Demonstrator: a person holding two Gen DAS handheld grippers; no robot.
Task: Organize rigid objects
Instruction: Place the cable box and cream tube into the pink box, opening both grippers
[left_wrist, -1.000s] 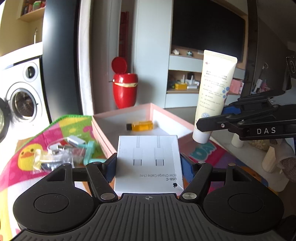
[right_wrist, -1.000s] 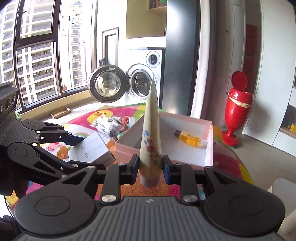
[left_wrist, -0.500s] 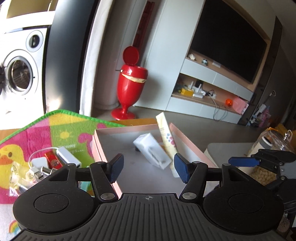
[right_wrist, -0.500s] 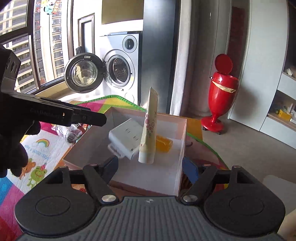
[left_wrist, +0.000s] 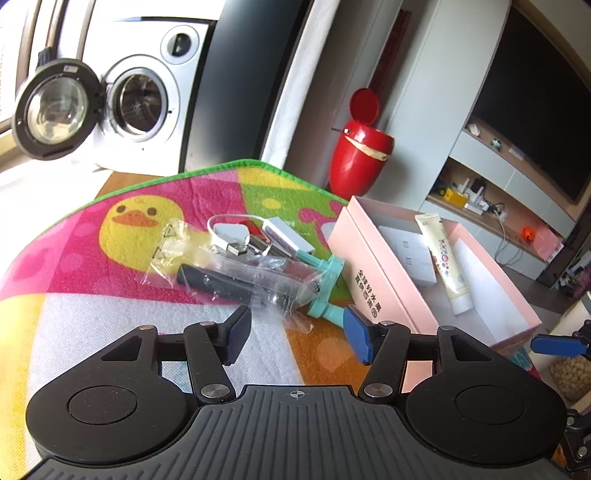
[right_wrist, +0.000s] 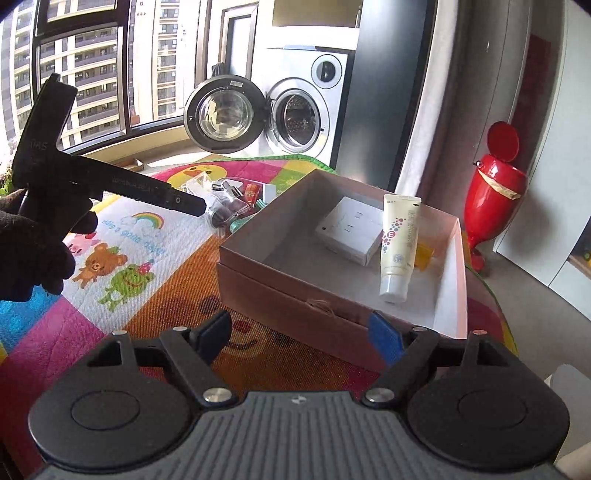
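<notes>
The left claw (left_wrist: 297, 338) hangs low over the colourful play mat (left_wrist: 110, 236), its fingers spread wide with nothing between them, aimed at a heap of small items; in the right wrist view a dark-gloved hand (right_wrist: 33, 251) grips its handle and the fingers reach toward that heap. In the heap, a clear plastic bag (left_wrist: 236, 277) holds a black cylinder lying roughly left to right, with a white charger and cable (left_wrist: 231, 236) behind it and a teal tool (left_wrist: 327, 288) just beside the box. Right of the heap sits the open pink box (left_wrist: 373, 280) on the mat. Inside it a white USB-C cable box (right_wrist: 351, 229) lies flat toward the far left side, and a cream tube (right_wrist: 399, 243) lies beside it, long axis running front to back, white cap end toward the cameras, resting partly on a small amber bottle (right_wrist: 424, 254). The right claw (right_wrist: 299, 341) hovers at the box's near wall, fingers wide apart and empty. A red pedal bin (right_wrist: 495, 184) stands on the floor beyond.
</notes>
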